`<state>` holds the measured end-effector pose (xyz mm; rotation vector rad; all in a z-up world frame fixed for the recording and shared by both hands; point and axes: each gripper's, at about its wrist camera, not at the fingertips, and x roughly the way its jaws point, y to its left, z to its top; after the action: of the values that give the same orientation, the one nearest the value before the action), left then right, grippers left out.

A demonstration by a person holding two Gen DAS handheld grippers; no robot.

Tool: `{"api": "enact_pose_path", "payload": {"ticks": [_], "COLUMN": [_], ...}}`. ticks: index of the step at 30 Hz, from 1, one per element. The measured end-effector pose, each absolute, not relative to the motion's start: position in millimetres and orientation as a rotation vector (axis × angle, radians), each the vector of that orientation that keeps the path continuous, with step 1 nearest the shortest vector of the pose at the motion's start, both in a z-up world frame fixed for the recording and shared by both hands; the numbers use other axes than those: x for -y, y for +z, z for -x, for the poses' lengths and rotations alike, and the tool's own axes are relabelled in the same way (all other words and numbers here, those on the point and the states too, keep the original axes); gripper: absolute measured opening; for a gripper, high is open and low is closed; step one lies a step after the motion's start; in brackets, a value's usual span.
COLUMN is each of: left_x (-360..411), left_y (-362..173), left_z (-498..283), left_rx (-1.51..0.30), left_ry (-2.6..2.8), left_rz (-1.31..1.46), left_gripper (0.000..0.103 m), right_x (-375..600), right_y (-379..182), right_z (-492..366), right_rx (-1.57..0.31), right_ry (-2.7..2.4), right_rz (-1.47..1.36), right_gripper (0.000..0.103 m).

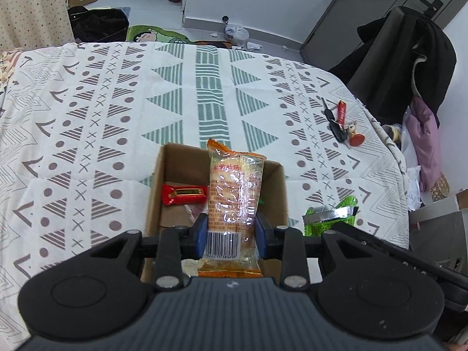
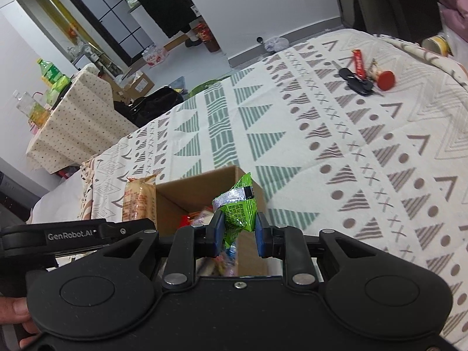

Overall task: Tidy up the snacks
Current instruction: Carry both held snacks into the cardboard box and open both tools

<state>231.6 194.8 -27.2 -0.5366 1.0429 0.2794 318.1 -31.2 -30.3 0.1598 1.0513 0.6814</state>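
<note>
Our left gripper (image 1: 231, 231) clamps an orange biscuit pack (image 1: 234, 199) above the open cardboard box (image 1: 152, 193). Our right gripper (image 2: 237, 231) grips a green snack packet (image 2: 238, 207) over the box's right side. A red snack (image 1: 182, 194) lies inside, the box resting on the patterned bed (image 1: 117, 102).

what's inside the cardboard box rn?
Inside the open brown cardboard box: a red snack packet against the left wall, plus other wrappers, too blurred to identify. The orange-ended clear biscuit pack in the left gripper covers the box's middle and near floor.
</note>
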Motion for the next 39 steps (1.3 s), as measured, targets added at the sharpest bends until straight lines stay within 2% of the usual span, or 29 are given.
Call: {"api": "enact_pose_path", "payload": {"ticks": [10,19,22,24,25,26,32,35,39], "left_x": [-226,-238,-239,-239,-239,-239,-234,-229,-220], "left_y": [-44,-47,-46,-46,-45,-45,-41,-37,-32], "left_z": [-229,-222,-217,-214,-212,-210,-201,-198,-194], "left_rx": [-1.082,-1.106,-1.107,-1.106,-1.104,-1.104,-1.102,-1.088,-1.084], "left_ry": [0.287,0.324,0.330,0.333,0.330,0.332,0.345,0.354,0.340], "left_rz": [0.575,0.564,0.562,0.566,0.569,0.571,0.562,0.550,0.538], "left_gripper": [0.033,0.038,0.044,0.047,0.050,0.055,0.073,0.077,0.080], "right_x": [-2,-14,-15,-15,-14,-14,-8,-3,8], "right_y": [-33,-36,-35,-34,-34,-34,-35,-35,-33], "right_z": [-317,-311,-310,-311,-311,-310,-304,-300,-293], "right_rx": [-1.068,-1.079,-1.068,-1.065,-1.066,-1.063,-1.076,-1.084,-1.081], "right_ry": [0.717,0.712,0.705,0.697,0.689,0.686,0.676,0.672,0.663], "right_rz": [-0.134,-0.123,-0.132,-0.144,-0.149,-0.151,-0.135,-0.133,-0.134], "right_gripper": [0.022,0.022,0.023,0.030,0.043,0.049,0.050,0.052,0.061]}}
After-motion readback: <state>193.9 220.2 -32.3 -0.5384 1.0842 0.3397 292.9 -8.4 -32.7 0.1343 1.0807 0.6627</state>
